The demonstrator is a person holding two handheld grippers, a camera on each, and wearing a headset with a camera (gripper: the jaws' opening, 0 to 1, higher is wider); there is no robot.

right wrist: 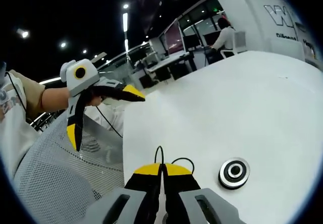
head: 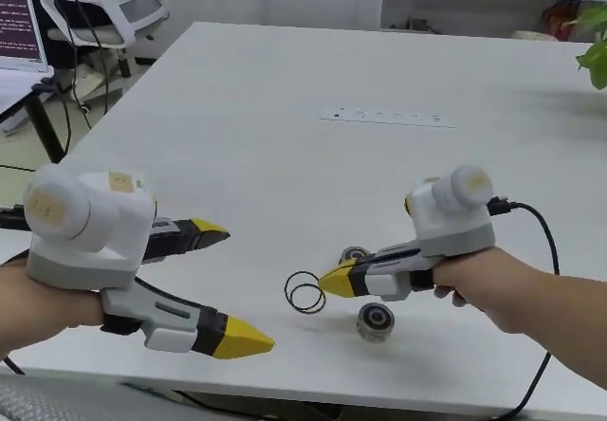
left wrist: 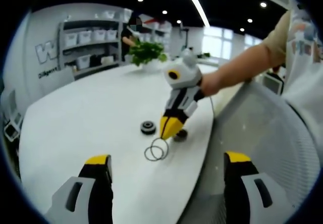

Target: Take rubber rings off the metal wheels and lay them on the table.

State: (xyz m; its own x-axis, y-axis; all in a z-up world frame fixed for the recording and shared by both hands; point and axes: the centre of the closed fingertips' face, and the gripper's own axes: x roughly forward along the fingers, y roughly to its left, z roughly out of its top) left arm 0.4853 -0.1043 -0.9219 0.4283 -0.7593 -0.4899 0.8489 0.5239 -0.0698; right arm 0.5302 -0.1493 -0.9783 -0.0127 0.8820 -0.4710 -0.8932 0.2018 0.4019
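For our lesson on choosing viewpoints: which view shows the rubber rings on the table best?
Head view: both rings lie clear and whole. Left gripper view shows them smaller; right gripper view, half hidden behind the shut right gripper.

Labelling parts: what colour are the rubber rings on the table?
Black rubber rings, clearest in head view.

The left hand-held gripper (head: 245, 290) and right hand-held gripper (head: 324, 283) have white-grey bodies, black yellow-tipped jaws and black cables (head: 537, 218).

I am seeing the left gripper (head: 243, 289) and right gripper (head: 322, 282) wearing white-grey shells, black jaws and yellow tips (same scheme on both). The rubber rings (head: 305, 294) are showing black, the metal wheels (head: 376, 320) silver with dark hubs, the table (head: 379, 174) plain white.
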